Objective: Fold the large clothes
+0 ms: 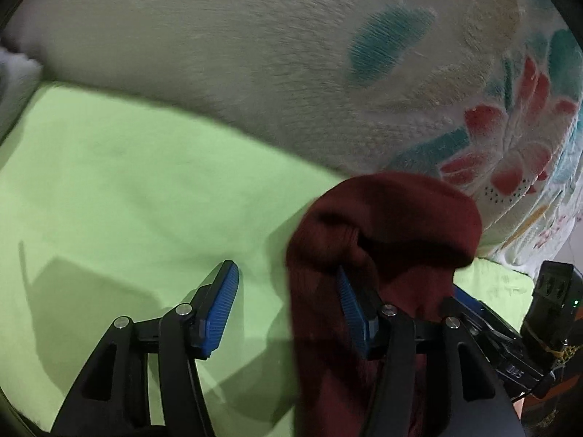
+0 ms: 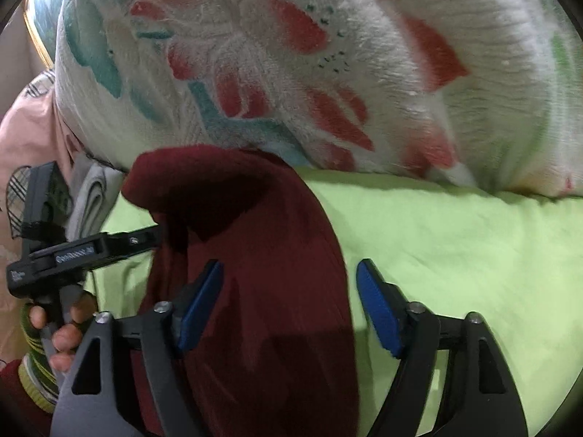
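Green sheet [image 1: 109, 182] w/ maroon garment [image 2: 262, 291] bunched, barely folded; left gripper [image 1: 288, 309] & right gripper [image 2: 291, 306] both spread, pinching nothing.

Little can be read here. The other tool's black body [image 1: 512, 366] bears pale characters — too blurred to read. A small white label on the left tool's bar [image 2: 74, 253] is likewise illegible.

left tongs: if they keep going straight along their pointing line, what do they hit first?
Probably the green sheet: it fills the gap ahead of the left tongs. The maroon garment drapes only over the right finger; the floral blanket lies beyond.
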The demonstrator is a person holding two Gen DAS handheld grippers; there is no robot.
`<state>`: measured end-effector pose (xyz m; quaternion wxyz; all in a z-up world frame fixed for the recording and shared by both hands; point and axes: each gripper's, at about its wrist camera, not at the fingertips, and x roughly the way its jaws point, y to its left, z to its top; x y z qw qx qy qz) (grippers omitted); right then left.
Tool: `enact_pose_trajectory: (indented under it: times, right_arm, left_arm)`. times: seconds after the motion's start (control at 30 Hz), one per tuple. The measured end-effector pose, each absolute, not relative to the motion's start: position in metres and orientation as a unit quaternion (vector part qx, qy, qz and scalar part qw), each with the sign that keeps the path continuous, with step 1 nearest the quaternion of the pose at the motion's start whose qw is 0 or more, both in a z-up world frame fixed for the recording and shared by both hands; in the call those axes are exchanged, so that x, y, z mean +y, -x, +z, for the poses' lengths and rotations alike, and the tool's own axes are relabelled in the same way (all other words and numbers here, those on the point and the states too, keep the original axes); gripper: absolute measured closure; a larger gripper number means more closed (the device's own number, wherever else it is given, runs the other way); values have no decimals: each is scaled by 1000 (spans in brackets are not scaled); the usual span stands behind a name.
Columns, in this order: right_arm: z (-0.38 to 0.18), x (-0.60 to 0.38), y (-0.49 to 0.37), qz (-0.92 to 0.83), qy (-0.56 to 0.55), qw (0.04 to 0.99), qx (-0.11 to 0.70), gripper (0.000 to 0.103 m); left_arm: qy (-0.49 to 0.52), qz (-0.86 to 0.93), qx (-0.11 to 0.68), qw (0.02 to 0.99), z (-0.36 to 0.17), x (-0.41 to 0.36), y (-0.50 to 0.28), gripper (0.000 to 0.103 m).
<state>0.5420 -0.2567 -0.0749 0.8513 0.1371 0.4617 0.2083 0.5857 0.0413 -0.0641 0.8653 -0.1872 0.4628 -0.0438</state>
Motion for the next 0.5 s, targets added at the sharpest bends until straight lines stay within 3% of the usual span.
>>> enact_pose_trajectory:
  times: [0.03, 0.07, 0.1, 0.3, 0.5]
  right_arm:
    - [-75, -257, -545, 200, -136, 851, 467, 92]
    - [-74, -258, -546, 194, -140, 848, 472, 97]
    - [-71, -261, -544, 194, -153, 848, 470, 97]
    - [-24, -279, -495, 219, -155, 864, 425, 99]
    - [17, -300, -403, 238, -121, 878, 397, 99]
  left_arm:
    - [179, -45, 462, 868, -64, 36, -589, 51]
    - [171, -49, 458, 871, -62, 31, -589, 78]
    - [170, -57, 460, 870, -62, 27, -589, 96]
    - [158, -107, 416, 889, -29, 7, -539, 99]
    - [126, -154, 343, 918, 17, -7, -426, 99]
